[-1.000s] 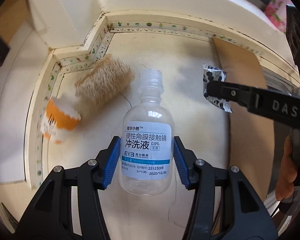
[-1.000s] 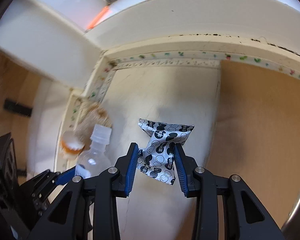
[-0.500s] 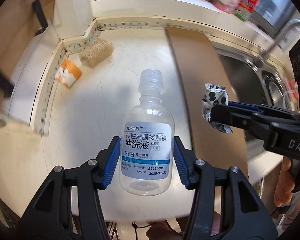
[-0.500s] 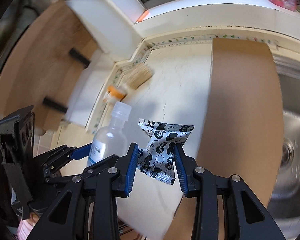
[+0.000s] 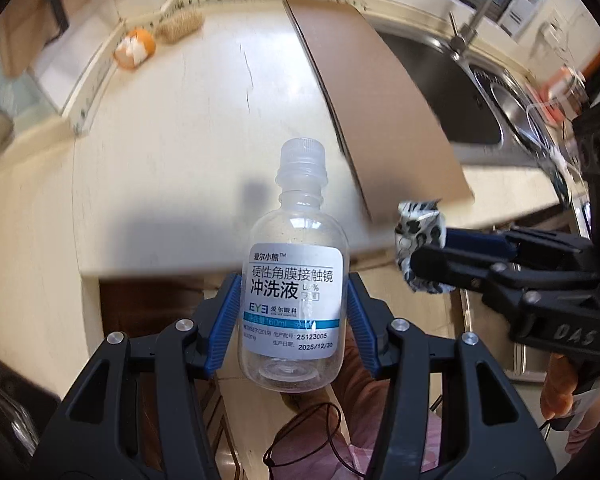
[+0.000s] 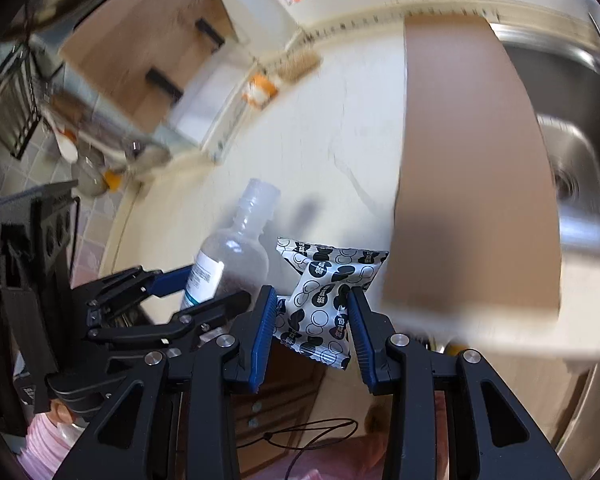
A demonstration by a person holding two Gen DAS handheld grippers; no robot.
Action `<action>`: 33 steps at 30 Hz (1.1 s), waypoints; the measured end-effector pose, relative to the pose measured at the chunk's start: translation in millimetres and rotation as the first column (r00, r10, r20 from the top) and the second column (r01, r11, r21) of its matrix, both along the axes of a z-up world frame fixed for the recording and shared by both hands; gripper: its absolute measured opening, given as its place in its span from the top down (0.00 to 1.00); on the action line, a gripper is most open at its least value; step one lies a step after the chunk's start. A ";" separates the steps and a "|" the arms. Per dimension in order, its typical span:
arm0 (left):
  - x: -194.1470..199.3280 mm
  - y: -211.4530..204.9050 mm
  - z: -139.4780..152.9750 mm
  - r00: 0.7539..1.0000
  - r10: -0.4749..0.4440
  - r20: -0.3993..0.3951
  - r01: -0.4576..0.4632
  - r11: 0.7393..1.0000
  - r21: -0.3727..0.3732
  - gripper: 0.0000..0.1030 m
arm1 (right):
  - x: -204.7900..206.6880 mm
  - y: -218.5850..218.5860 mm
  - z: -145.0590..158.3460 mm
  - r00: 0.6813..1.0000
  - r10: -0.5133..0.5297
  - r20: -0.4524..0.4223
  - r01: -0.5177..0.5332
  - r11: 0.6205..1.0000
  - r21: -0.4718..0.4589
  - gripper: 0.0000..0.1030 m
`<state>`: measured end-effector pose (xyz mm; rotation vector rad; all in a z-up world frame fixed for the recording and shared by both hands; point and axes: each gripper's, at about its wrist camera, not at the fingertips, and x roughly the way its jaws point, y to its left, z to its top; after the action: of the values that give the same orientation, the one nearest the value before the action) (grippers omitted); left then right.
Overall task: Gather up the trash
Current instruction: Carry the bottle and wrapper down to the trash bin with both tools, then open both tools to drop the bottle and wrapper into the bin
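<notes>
Much of the right-wrist view is smeared, so the cupboards and small items at its left edge cannot be made out, and the sink is cut off by the frame. The left gripper clamps a clear bottle and the right gripper pinches a patterned wrapper, both beyond the counter's front edge. On it lie a brown board, a bristly brush and an orange-and-white scrap
</notes>
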<state>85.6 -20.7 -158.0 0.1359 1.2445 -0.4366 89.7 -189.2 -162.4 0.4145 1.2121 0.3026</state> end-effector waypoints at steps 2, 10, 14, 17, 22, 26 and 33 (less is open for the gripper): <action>-23.2 7.1 -12.9 1.000 0.002 -0.021 -0.002 1.000 -0.016 0.52 | -32.1 9.1 -18.3 0.999 0.006 -0.036 -0.007 1.000 -0.009 0.65; -89.6 31.0 -99.4 0.989 0.013 -0.148 -0.027 0.995 -0.095 0.52 | -122.1 24.3 -112.5 0.984 -0.022 -0.175 0.019 1.000 -0.020 0.65; -102.1 36.7 -173.1 0.976 0.041 -0.215 -0.063 0.993 -0.096 0.52 | -149.9 25.2 -178.3 0.972 -0.064 -0.226 0.060 0.998 -0.025 0.65; -106.5 37.1 -233.9 0.963 0.062 -0.262 -0.087 0.993 -0.084 0.52 | -163.2 31.0 -234.6 0.960 -0.090 -0.266 0.084 0.996 -0.033 0.65; -105.4 38.5 -330.7 0.946 0.096 -0.309 -0.119 0.991 -0.056 0.50 | -171.3 34.0 -324.0 0.933 -0.129 -0.335 0.116 0.992 -0.059 0.64; -98.2 36.1 -391.5 0.944 0.104 -0.312 -0.117 0.993 -0.023 0.50 | -165.4 32.1 -393.4 0.916 -0.132 -0.380 0.113 0.991 -0.070 0.64; -72.2 49.7 -464.3 0.912 0.179 -0.370 -0.174 0.984 0.046 0.44 | -126.7 29.7 -458.2 0.918 -0.120 -0.379 0.080 0.990 -0.120 0.52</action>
<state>13.4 28.9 -622.3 -0.0547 1.6196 -0.3047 -37.0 -159.5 -620.6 0.4584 1.5794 0.0680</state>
